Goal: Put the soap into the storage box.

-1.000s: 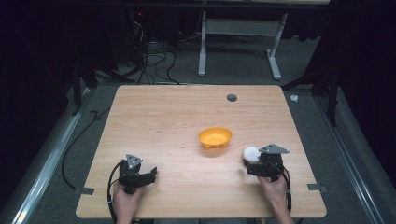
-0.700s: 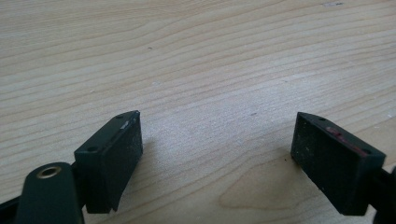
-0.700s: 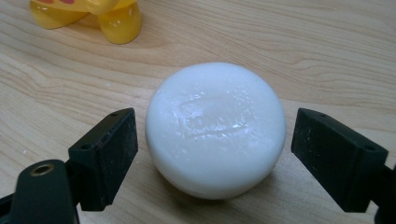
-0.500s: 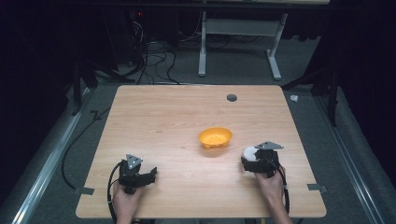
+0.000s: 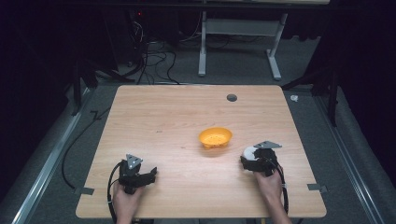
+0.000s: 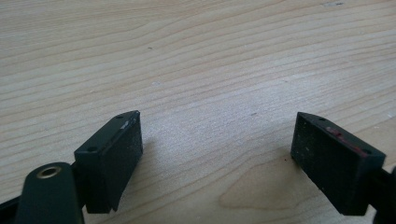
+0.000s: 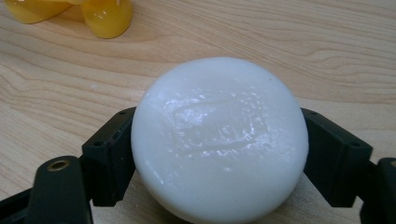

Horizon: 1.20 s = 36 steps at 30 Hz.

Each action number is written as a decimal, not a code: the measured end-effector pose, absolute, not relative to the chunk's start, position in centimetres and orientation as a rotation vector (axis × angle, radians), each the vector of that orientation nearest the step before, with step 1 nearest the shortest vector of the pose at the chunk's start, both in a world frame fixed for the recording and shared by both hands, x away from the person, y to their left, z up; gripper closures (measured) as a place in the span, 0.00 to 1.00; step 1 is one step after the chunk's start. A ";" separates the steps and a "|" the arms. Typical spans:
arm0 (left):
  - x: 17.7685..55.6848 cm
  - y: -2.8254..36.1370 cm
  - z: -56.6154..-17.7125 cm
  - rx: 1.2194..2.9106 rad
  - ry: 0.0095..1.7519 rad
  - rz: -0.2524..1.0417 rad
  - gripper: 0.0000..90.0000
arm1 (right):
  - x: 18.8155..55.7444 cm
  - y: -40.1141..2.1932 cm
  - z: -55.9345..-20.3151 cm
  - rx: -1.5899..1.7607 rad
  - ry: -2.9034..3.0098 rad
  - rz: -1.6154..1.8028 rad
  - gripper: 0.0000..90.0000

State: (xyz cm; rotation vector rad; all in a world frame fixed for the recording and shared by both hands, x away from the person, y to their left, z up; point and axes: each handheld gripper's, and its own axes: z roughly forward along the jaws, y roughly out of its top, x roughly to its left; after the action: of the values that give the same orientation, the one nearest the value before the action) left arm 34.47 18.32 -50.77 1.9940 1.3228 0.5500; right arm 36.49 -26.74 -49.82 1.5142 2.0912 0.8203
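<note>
The right hand-held gripper is clamping a white soap bar between its jaws, low over the table, near an orange bowl. The left hand-held gripper is resting wide open and empty above bare wood at the table's near left. Risk: the glossy, rounded bar is probably slippery; a light squeeze or quick swing could make it squirt out before reaching the bowl.

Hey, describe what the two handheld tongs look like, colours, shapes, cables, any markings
Both tongs, left and right, are black, each topped by a grey three-cornered plate and trailing a black cable. Up close, the left tongs have two flat, blocky black jaws with small screw holes; one carries reddish streaks. A brass-ringed hole sits low beside the jaws in both gripper views.
</note>
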 end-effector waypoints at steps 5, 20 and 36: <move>34.5 18.3 -50.8 1.993 1.323 0.550 0.19 | 36.5 -26.6 -49.9 1.504 2.083 0.814 0.25; 34.5 18.3 -50.8 1.994 1.323 0.550 0.19 | 36.4 -26.5 -49.7 1.503 2.084 0.809 0.26; 34.5 18.3 -50.8 1.994 1.323 0.551 0.19 | 35.7 -26.3 -48.2 1.470 2.077 0.870 0.26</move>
State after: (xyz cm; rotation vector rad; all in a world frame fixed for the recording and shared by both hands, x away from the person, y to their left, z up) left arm 34.47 18.31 -50.77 1.9938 1.3233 0.5505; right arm 35.74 -26.35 -48.18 1.4696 2.0774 0.8700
